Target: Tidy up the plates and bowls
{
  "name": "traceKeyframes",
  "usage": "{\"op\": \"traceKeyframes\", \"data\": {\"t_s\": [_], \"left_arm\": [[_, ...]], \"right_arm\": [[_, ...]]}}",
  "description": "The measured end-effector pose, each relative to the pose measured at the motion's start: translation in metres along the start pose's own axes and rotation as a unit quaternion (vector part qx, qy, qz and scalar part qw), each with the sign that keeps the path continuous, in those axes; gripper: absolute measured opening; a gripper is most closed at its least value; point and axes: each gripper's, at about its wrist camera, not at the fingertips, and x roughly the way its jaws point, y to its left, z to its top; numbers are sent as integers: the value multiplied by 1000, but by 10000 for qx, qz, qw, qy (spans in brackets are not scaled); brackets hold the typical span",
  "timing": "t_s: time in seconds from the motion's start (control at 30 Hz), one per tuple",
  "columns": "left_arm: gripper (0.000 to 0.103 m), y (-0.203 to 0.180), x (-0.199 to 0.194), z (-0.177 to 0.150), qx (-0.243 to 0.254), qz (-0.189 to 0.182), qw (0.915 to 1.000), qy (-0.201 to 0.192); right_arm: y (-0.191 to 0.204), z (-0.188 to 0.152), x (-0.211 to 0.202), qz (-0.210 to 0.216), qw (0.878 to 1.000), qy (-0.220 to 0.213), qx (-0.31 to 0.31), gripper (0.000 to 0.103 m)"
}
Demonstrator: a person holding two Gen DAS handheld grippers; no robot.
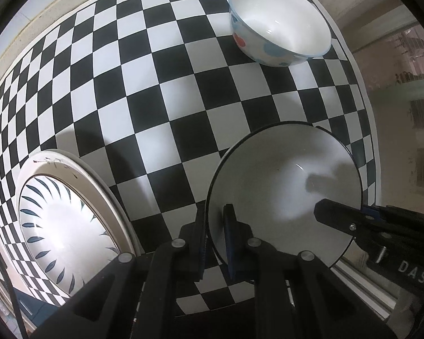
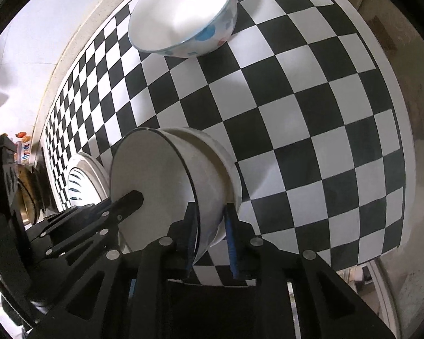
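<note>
Both clamped on one black-rimmed white bowl (image 1: pixel 282 186): left tool (image 1: pixel 216 243) at its 7 o'clock rim, right tool (image 2: pixel 210 237) on the opposite wall. At 9 o'clock, patterned plate (image 1: pixel 67 226) on the checkered desk (image 1: pixel 161 99). At 1 o'clock, farther, dotted bowl (image 1: pixel 277 25).

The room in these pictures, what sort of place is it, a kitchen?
Probably a home kitchen or dining corner used for recording. Tableware sits on a checkered mat: a spotted bowl, a patterned plate and a black-rimmed bowl held by both grippers.
</note>
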Motion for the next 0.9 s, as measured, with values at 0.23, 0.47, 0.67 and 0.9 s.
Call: {"op": "traceKeyframes", "data": {"t_s": [0.23,0.47,0.67,0.9], "left_arm": [[10,1,-16,-9,3,-22,9999,-135],[17,3,-55,-1,5,31,9976,-688],[25,9,-71,41,-99,106,9954,-944],[25,17,-63,104,-310,62,9960,-839]], "right_arm": [[1,-5,-6,-91,9998,31,-147,24],[4,3,-32,-122,9991,-280,-296,26],[4,32,-59,-229,9952,-791,-534,49],[-16,89,-72,128,9936,-1117,-136,60]]}}
